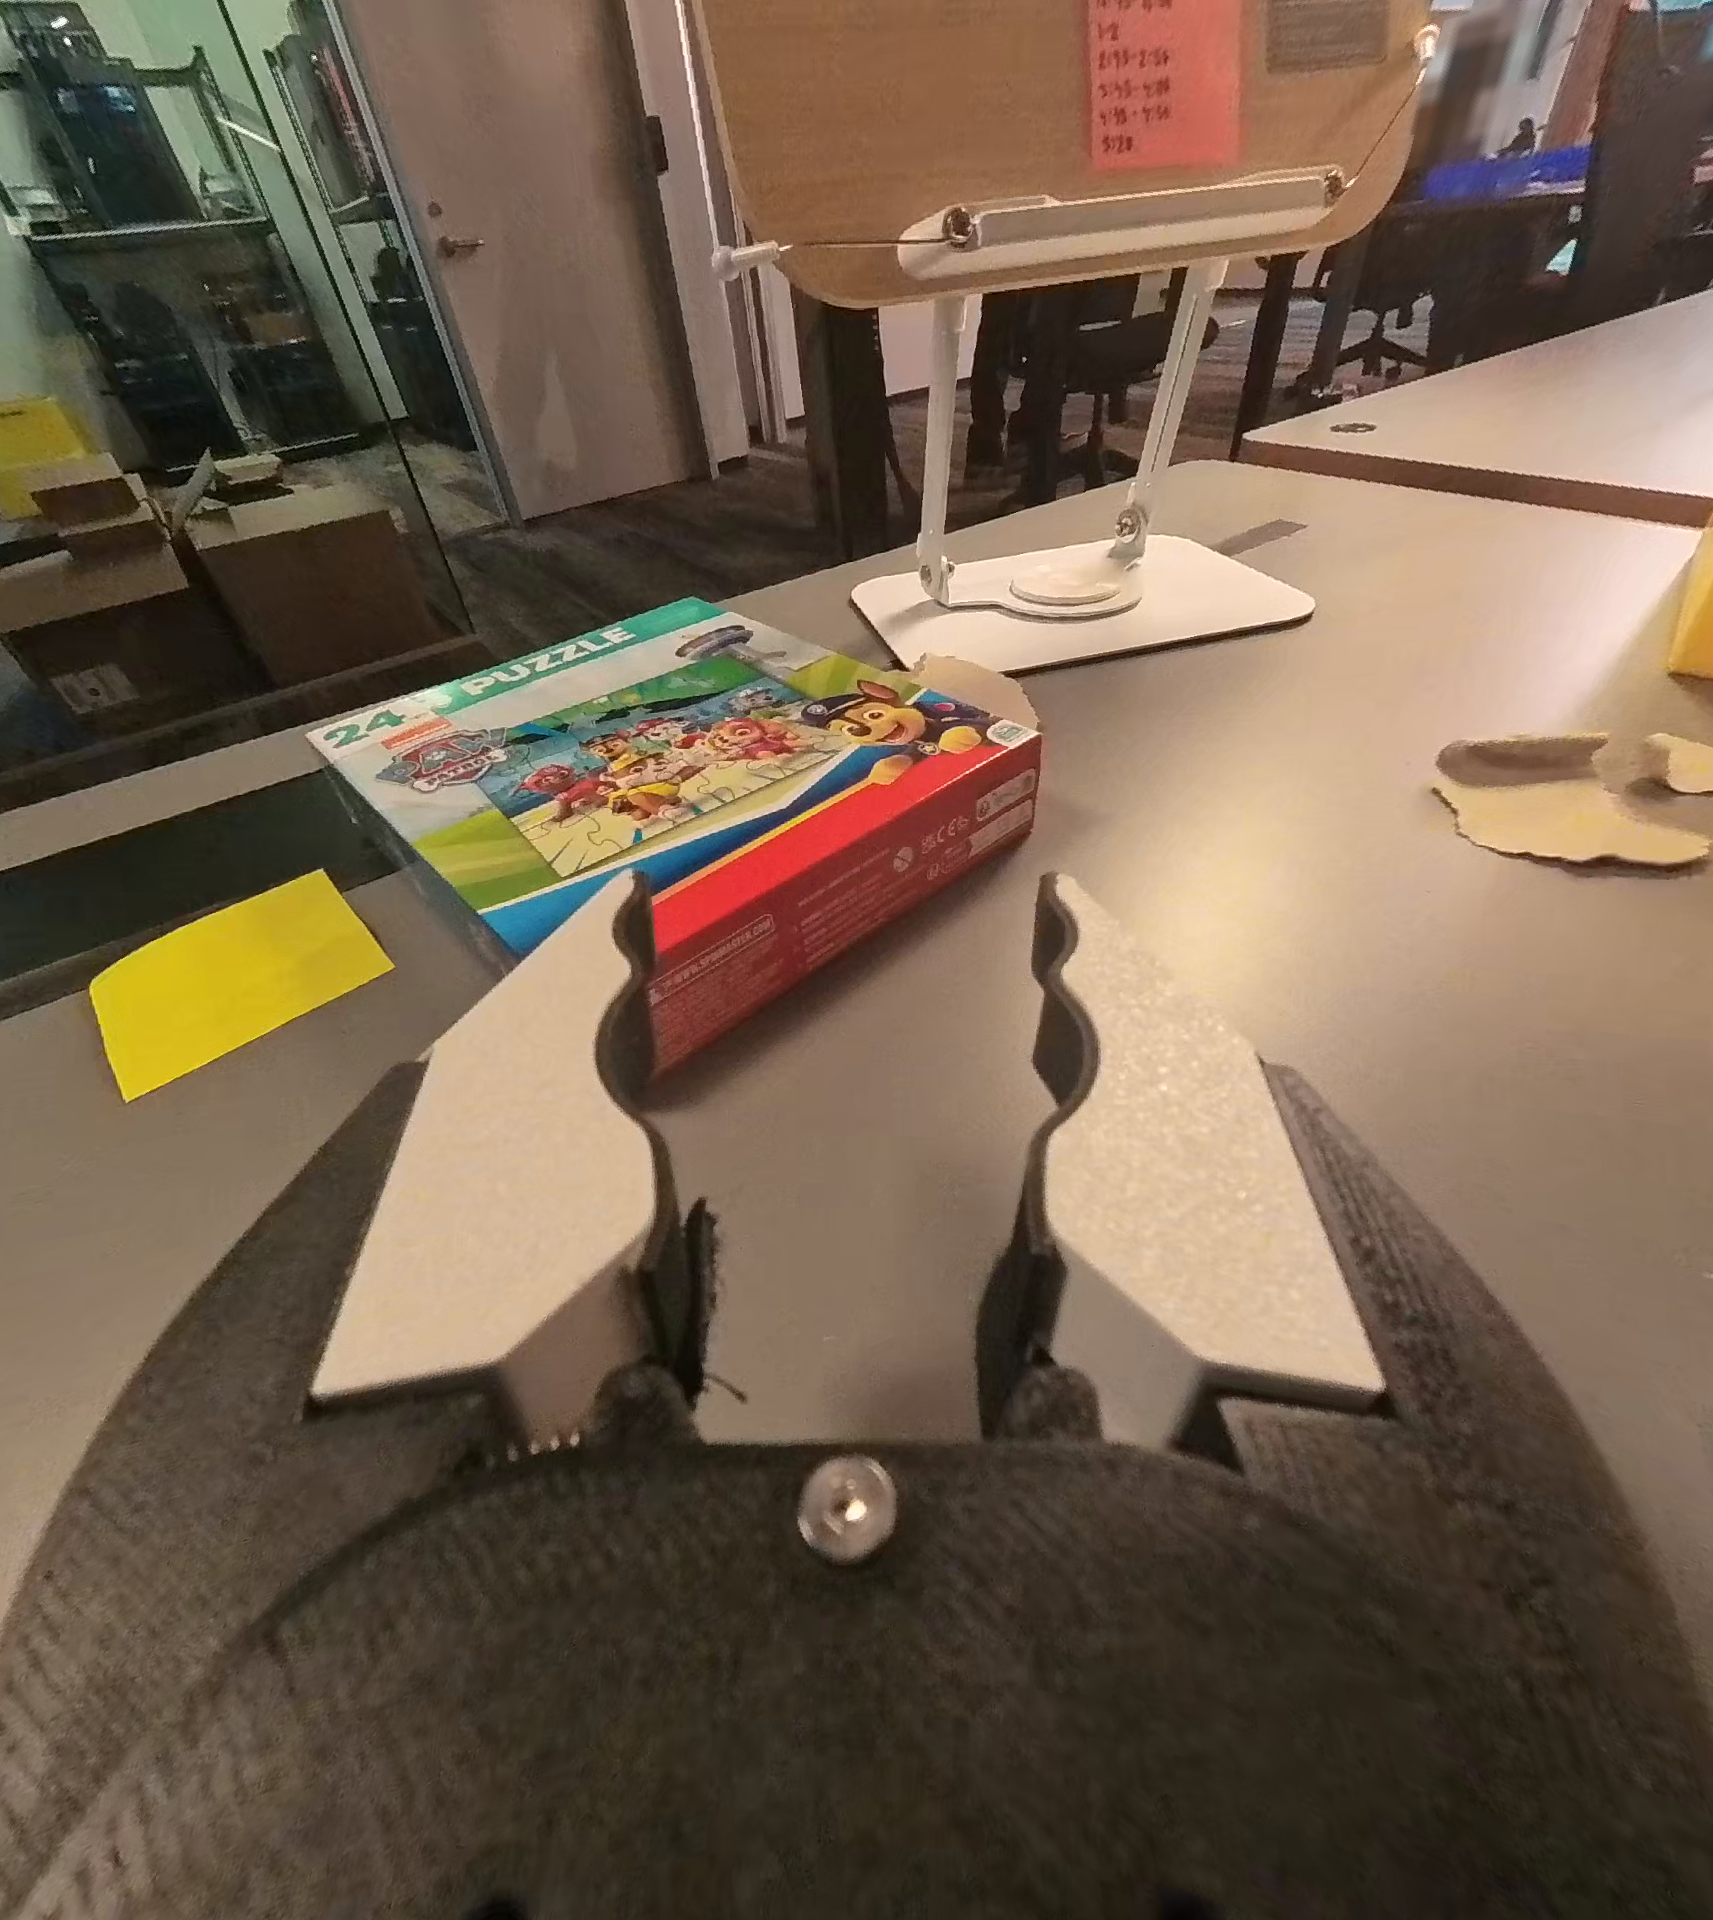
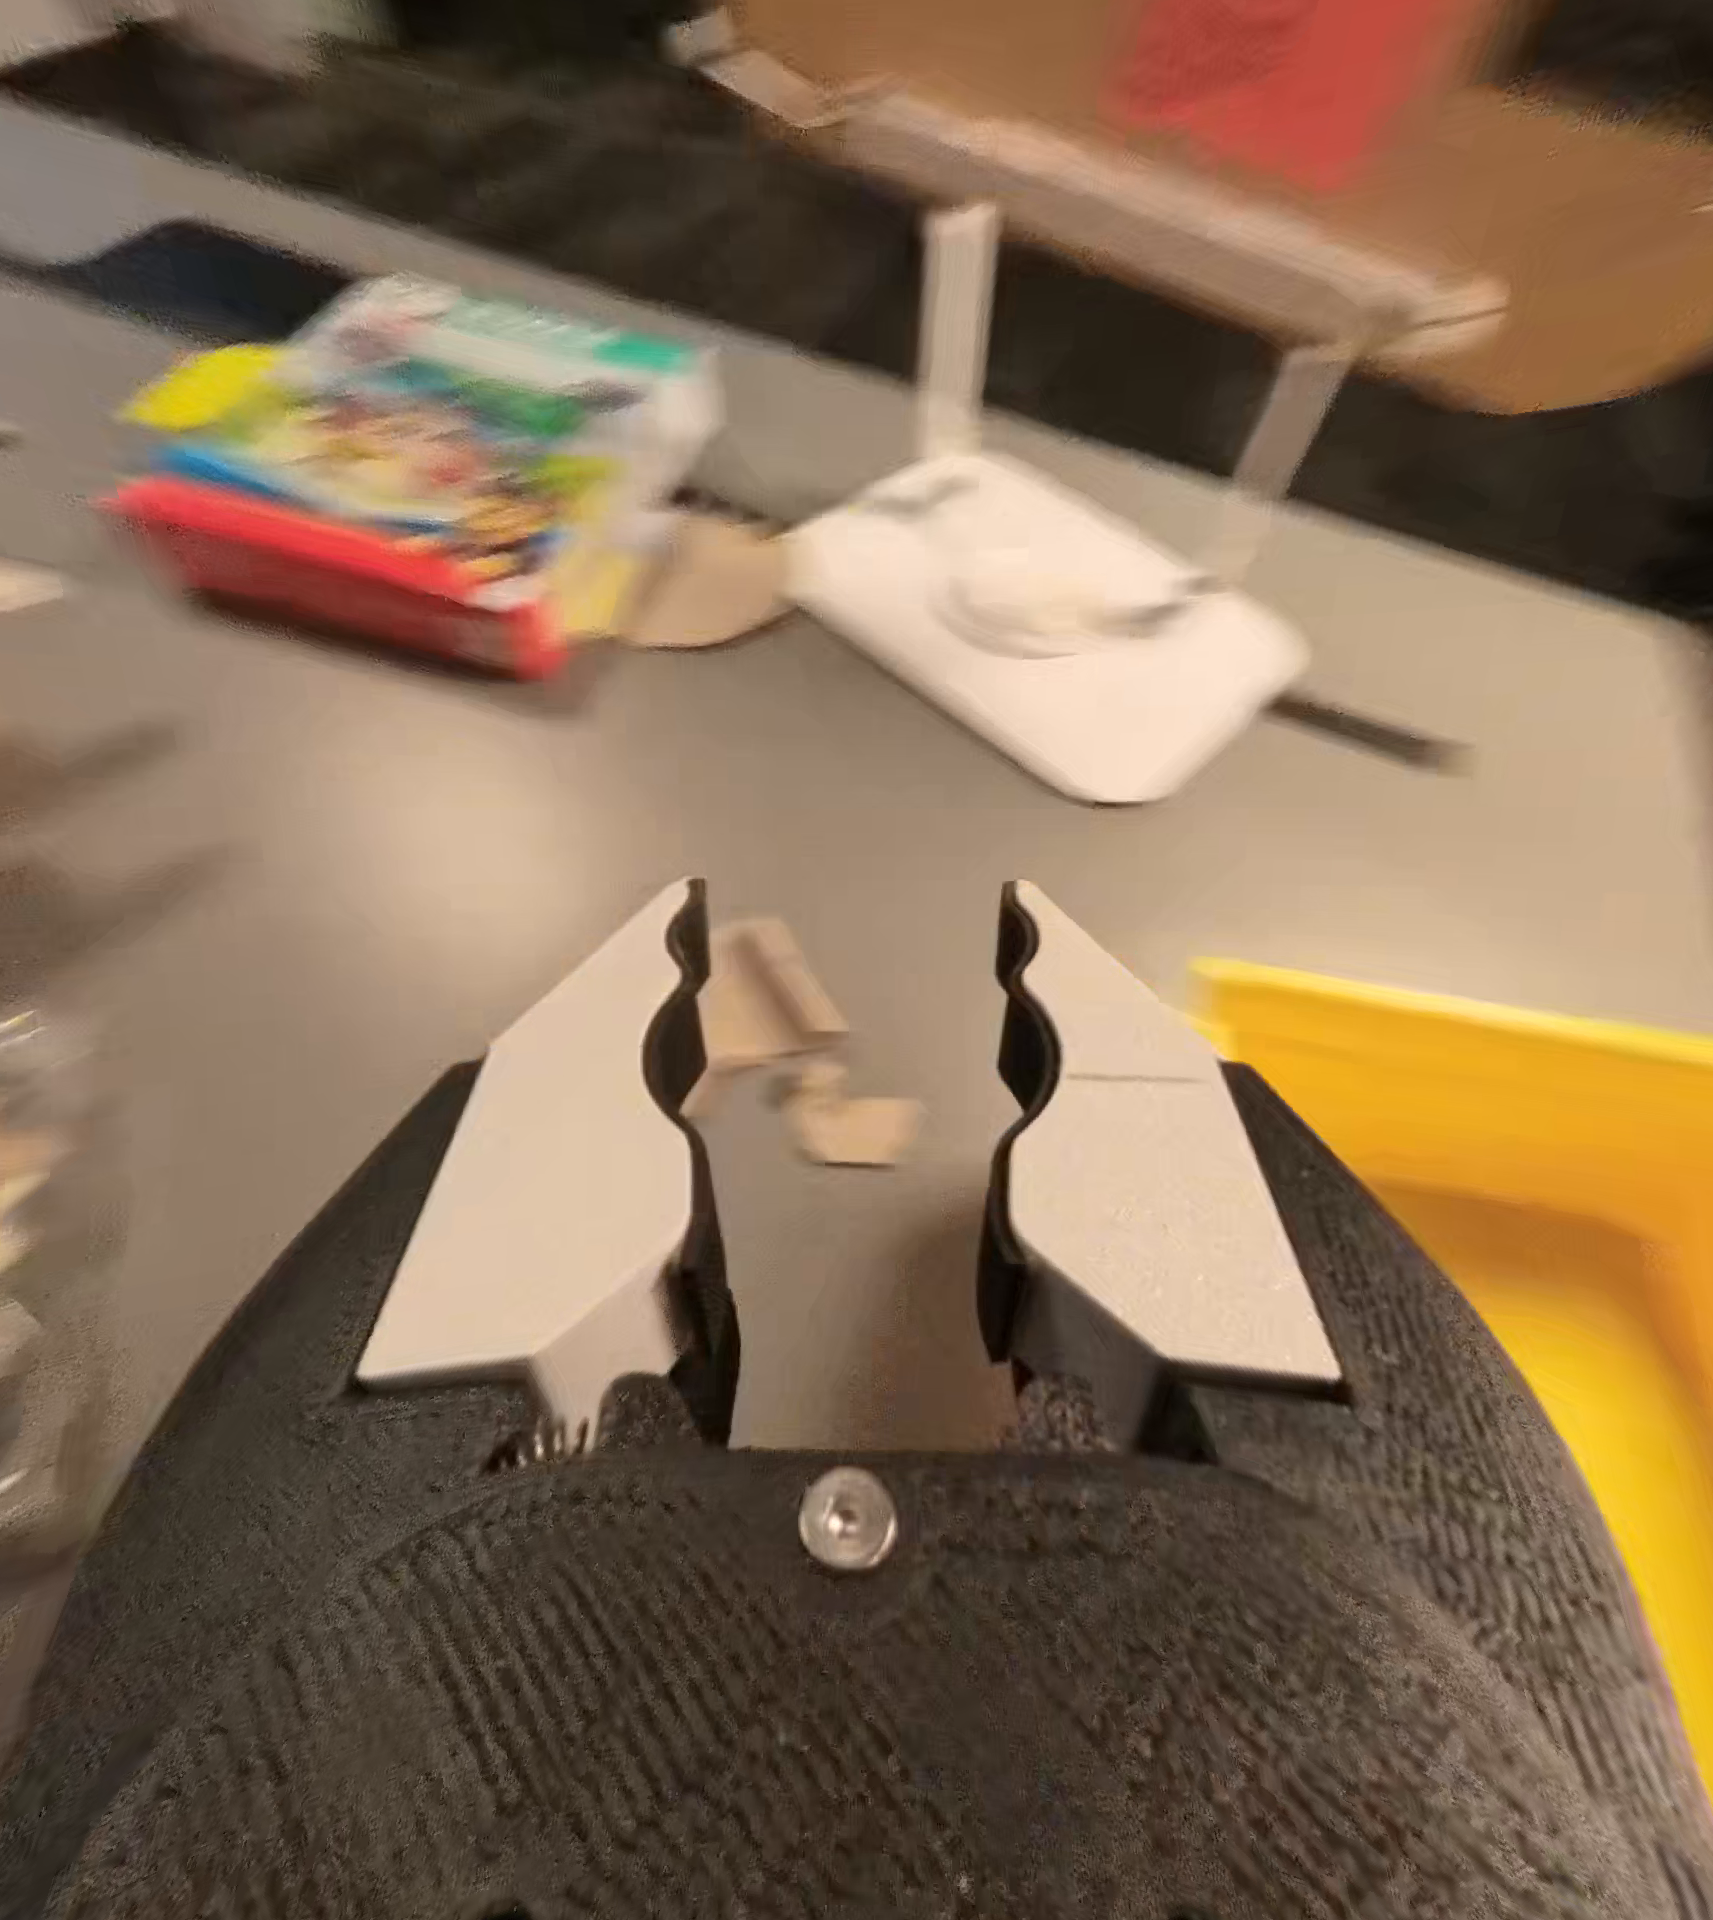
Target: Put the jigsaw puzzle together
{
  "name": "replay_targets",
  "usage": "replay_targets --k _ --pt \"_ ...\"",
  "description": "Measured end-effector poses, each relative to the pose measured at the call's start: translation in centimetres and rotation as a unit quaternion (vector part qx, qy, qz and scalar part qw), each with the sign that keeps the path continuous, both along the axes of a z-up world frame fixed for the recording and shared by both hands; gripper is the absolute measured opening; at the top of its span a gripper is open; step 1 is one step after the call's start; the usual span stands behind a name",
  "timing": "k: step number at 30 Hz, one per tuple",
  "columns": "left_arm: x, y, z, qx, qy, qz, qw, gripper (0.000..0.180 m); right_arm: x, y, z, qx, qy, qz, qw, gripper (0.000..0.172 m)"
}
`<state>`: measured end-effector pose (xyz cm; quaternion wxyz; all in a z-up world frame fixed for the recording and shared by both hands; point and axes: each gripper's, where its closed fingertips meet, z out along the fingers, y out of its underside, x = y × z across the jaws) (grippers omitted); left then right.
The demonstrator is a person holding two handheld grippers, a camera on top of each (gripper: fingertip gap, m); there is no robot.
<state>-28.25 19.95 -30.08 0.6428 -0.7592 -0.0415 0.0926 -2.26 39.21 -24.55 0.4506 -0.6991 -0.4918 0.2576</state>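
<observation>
We see left gripper (image 1: pixel 836 894) with jaws wide apart, gripping nothing, tips just short of puzzle box's (image 1: pixel 686 769) red side; box flat on table (image 1: pixel 1247 1039), torn flap at its far end. Right gripper (image 2: pixel 852 894) likewise parted, empty, above cardboard scraps (image 2: pixel 779 997) lying right of box; yellow bin (image 2: pixel 1558 1195) beside scraps.

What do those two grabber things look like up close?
Both match. The left gripper and right gripper each have a rough black body shaped like a rounded shield, with one shiny silver screw in the middle. Two pale grey wedge-shaped fingers stick forward, lined inside with wavy black pads. No cables or sleeves show.
</observation>
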Motion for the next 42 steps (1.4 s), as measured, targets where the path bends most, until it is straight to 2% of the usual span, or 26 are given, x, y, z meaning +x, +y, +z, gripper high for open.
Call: replay_targets --k 2,4,6,8,10,11,12,14,16,17,19,20,22,24,25,27,28,29,31,33,34,36,37,39,42 --pt "0.0 0.0 0.0 -0.001 0.002 -0.001 1.000 0.073 -2.8 -2.6 -3.7 -0.051 -0.063 0.072 0.994 0.059" --pt "0.1 0.0 0.0 -0.002 0.003 -0.001 1.000 0.073 -3.8 -1.6 -8.0 -0.062 -0.149 0.071 0.984 0.058" --pt "0.1 0.0 0.0 -0.001 0.003 -0.002 1.000 0.073 -4.6 -0.8 -10.8 -0.095 -0.191 0.068 0.975 0.049" --pt "0.1 0.0 0.0 0.000 0.001 -0.002 1.000 0.073 -5.1 -0.7 -12.2 -0.122 -0.216 0.073 0.966 0.038" --pt "0.0 0.0 0.0 0.000 0.000 -0.002 1.000 0.073 -4.8 -0.1 -13.4 -0.115 -0.264 0.072 0.955 0.028" --pt "0.0 0.0 0.0 -0.001 0.000 -0.002 1.000 0.073 -4.9 -0.1 -13.8 -0.119 -0.275 0.080 0.951 0.008" --pt "0.1 0.0 0.0 -0.002 0.000 -0.002 1.000 0.073 -5.3 -0.3 -13.7 -0.133 -0.266 0.084 0.951 0.000" --pt "0.1 0.0 0.0 -0.002 0.002 -0.002 1.000 0.073 -6.1 -0.7 -11.8 -0.098 -0.233 0.084 0.964 0.000" --pt "0.1 0.0 0.0 -0.002 0.002 -0.002 1.000 0.073 -6.0 -1.2 -6.8 0.018 -0.185 0.064 0.981 0.000" --pt "0.1 0.0 -0.1 -0.002 0.002 -0.002 1.000 0.073 -4.9 -0.7 -3.6 0.089 -0.164 0.026 0.982 0.000" --pt "0.1 0.1 -0.1 -0.003 0.003 -0.001 1.000 0.073 -0.4 1.5 2.5 0.205 -0.138 -0.091 0.965 0.000" --pt "0.1 0.1 -0.1 -0.003 0.004 -0.001 1.000 0.073 2.8 2.9 4.6 0.237 -0.143 -0.159 0.948 0.000" --pt "0.1 0.1 -0.1 -0.004 0.006 -0.001 1.000 0.073 9.1 5.7 6.1 0.248 -0.165 -0.264 0.918 0.000" --pt "0.1 0.1 -0.1 -0.003 0.005 0.000 1.000 0.073 12.8 8.0 4.8 0.214 -0.174 -0.297 0.914 0.000" --pt "0.1 0.1 -0.1 -0.003 0.004 0.000 1.000 0.072 14.0 8.9 3.4 0.180 -0.179 -0.301 0.919 0.006" --pt "0.0 0.0 0.0 -0.001 0.001 0.000 1.000 0.073 15.4 9.9 0.3 0.101 -0.186 -0.306 0.928 0.046" --pt "0.0 0.0 0.0 0.000 0.000 0.000 1.000 0.073 15.5 9.9 -0.6 0.078 -0.187 -0.305 0.931 0.061" --pt "0.0 0.1 0.0 0.000 -0.001 0.000 1.000 0.073 15.1 9.6 -0.8 0.080 -0.183 -0.299 0.933 0.064" --pt "0.0 0.1 0.0 0.000 0.000 0.000 1.000 0.073 12.1 7.9 0.2 0.132 -0.147 -0.244 0.949 0.056" --pt "0.1 0.1 0.0 -0.001 0.002 0.000 1.000 0.073 6.6 3.8 0.8 0.154 -0.078 -0.129 0.976 0.031" --pt "0.1 0.1 -0.1 -0.002 0.003 -0.001 1.000 0.073 3.8 1.3 0.1 0.134 -0.050 -0.066 0.987 0.021" --pt "0.1 0.1 -0.1 -0.002 0.004 -0.001 1.000 0.073 0.3 -2.3 -3.9 0.036 -0.064 0.016 0.997 0.025" --pt "0.1 0.1 -0.1 -0.002 0.004 -0.001 1.000 0.073 -0.4 -2.8 -6.4 -0.003 -0.095 0.025 0.995 0.033" --pt "0.1 0.1 -0.1 -0.002 0.003 -0.002 1.000 0.073 -1.2 -2.6 -10.3 -0.040 -0.129 0.020 0.991 0.037" --pt "0.1 0.1 0.0 -0.001 0.001 -0.002 1.000 0.072 -1.7 -1.7 -13.3 -0.079 -0.136 -0.009 0.988 0.035"
